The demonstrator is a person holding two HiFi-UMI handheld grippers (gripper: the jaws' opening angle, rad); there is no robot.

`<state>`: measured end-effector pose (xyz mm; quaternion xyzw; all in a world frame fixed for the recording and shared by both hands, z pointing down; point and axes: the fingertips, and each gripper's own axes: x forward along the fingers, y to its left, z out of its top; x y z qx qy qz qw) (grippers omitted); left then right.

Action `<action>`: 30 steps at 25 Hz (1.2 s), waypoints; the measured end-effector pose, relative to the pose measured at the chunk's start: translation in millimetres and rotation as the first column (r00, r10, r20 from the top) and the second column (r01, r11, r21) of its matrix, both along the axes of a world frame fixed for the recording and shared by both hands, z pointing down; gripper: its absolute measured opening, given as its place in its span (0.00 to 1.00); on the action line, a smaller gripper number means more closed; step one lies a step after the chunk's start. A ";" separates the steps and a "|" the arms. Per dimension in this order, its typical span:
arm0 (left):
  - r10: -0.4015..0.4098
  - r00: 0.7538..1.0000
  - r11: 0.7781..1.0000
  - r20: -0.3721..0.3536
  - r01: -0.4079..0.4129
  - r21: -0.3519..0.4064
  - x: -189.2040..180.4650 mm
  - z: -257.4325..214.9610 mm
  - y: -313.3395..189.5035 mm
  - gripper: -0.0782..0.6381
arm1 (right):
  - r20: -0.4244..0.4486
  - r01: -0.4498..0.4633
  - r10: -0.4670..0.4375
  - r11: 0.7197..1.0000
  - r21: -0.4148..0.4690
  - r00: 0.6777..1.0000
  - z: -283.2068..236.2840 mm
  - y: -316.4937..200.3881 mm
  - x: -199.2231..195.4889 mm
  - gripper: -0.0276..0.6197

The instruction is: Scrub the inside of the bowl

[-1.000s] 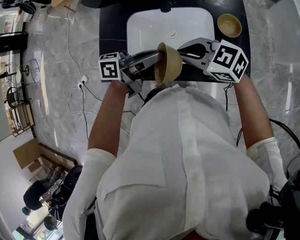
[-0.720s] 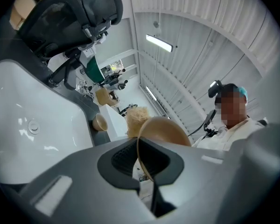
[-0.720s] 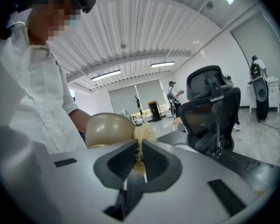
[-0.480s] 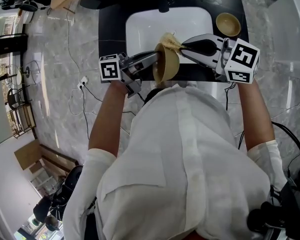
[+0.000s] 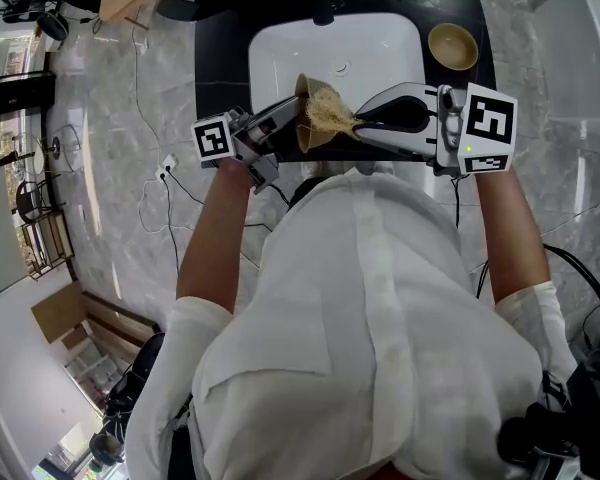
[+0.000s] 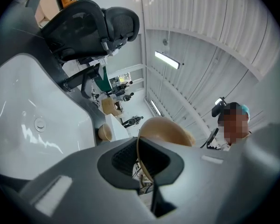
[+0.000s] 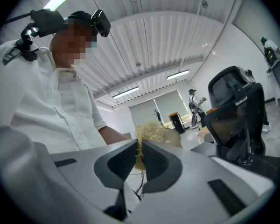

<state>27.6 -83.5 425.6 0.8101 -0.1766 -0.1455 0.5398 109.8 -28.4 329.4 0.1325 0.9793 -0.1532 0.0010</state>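
Note:
A tan wooden bowl [image 5: 304, 100] is held on its side above the front edge of the white sink [image 5: 380, 43]. My left gripper [image 5: 294, 120] is shut on the bowl's rim, and in the left gripper view the rim [image 6: 141, 158] sits pinched between the jaws of that gripper [image 6: 144, 164]. A straw-coloured fibrous scrubber [image 5: 329, 116] lies against the bowl's open mouth, with my right gripper [image 5: 357, 125] shut on it. In the right gripper view the scrubber [image 7: 150, 132] sticks out past the closed jaws of my right gripper [image 7: 140, 160].
A second tan bowl [image 5: 453, 46] stands on the black counter [image 5: 220, 48] at the sink's right. An office chair [image 6: 86, 29] is behind the sink. Cables [image 5: 165, 168] trail over the marble floor at left. The person's white shirt [image 5: 370, 318] fills the lower head view.
The right gripper has come up and left with the scrubber, from beside the bowl into its mouth. The left gripper has rolled a little, which turned the bowl's opening toward the scrubber.

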 end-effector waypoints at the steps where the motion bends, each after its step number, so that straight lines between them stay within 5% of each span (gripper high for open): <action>1: -0.010 1.000 1.000 -0.004 0.010 0.000 -1.4 -0.6 -0.8 0.13 | -0.004 0.024 -0.024 1.000 0.002 1.000 1.0 5.7 -1.2 0.08; 14: -0.052 0.993 0.999 -0.109 0.053 0.012 -3.7 -24.0 -12.9 0.13 | -0.065 0.161 -0.161 0.987 0.003 0.985 27.8 29.0 -13.6 0.08; 26: 0.045 0.991 0.998 -0.123 -0.040 0.047 8.2 -29.7 0.9 0.13 | -0.244 0.082 -0.064 0.995 0.062 0.968 74.0 0.4 -26.1 0.08; 30: 0.087 0.993 0.994 -0.085 -0.081 0.066 10.8 -26.4 4.8 0.13 | -0.314 -0.013 0.042 0.995 0.095 0.949 88.8 -23.4 -25.5 0.08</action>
